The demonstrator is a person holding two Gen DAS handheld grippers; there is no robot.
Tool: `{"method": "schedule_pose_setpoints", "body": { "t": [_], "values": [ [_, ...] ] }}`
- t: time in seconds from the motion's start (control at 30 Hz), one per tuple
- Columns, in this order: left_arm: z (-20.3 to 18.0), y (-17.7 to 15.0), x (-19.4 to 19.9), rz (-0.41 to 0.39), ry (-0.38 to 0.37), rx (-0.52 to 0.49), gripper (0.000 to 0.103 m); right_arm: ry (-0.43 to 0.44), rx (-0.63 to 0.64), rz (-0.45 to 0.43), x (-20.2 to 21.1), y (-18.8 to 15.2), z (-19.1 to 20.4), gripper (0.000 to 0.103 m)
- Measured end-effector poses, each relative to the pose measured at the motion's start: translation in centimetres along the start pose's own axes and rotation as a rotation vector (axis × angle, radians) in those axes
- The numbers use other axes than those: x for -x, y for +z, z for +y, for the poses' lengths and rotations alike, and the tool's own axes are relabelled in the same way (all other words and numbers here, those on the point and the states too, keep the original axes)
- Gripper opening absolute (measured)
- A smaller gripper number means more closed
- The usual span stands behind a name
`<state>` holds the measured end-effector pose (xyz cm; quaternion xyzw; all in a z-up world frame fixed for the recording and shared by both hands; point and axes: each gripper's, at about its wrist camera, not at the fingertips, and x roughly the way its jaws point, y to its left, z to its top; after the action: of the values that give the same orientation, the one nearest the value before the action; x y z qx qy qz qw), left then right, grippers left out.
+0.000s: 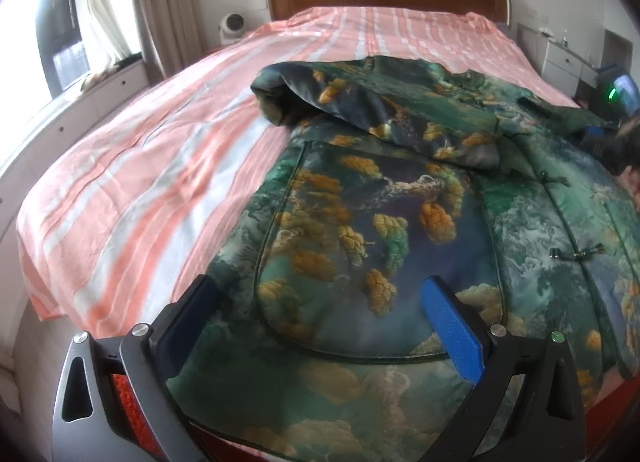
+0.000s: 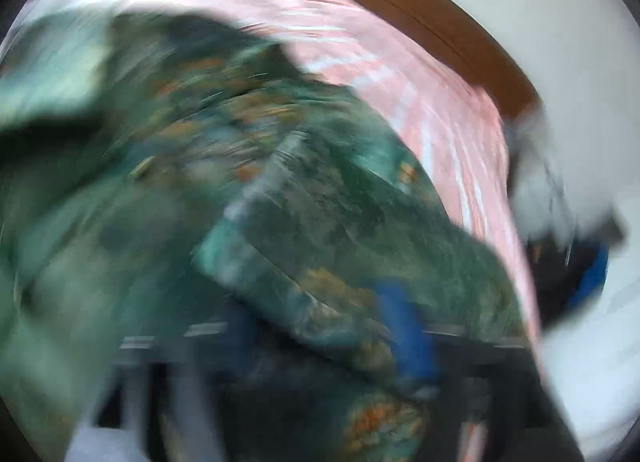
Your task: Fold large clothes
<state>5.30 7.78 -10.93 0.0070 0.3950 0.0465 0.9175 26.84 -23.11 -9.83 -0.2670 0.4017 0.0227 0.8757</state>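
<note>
My left claw point(image 1: 318, 322) is showing two fingers point(image 1: 454, 330) faced with blue textured pads, the left one lying in shadow and reading darker. Each finger is sitting in a black bracket pinned by a round silver screw. Grey metal side plates with teardrop cut-outs are flanking them, and an orange-red ribbed strip is showing low on the left. My right claw point(image 2: 324, 326) is blurring badly; I am only making out blue fingers on a dark frame.
</note>
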Motion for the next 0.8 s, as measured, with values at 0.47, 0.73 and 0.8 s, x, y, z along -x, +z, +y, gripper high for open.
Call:
{"method": "schedule_pose_setpoints", "body": {
  "t": [0.47,0.73,0.8],
  "values": [
    [0.4,0.8,1.7,0.01,-0.049,0.05,0.102,-0.464,-0.868,0.134,11.4,-24.3,-32.0,0.073],
    [-2.3,6.3,3.7,-0.034,-0.038,-0.171,0.102,-0.246,-1.01,0.099,14.9,-30.7,-25.5,0.073],
    [-4.4,8.3,3.9,-0.059,-0.046,-0.278,0.102,-0.113,-0.992,0.01,16.7,-29.2,-21.4,0.073]
  ]
}}
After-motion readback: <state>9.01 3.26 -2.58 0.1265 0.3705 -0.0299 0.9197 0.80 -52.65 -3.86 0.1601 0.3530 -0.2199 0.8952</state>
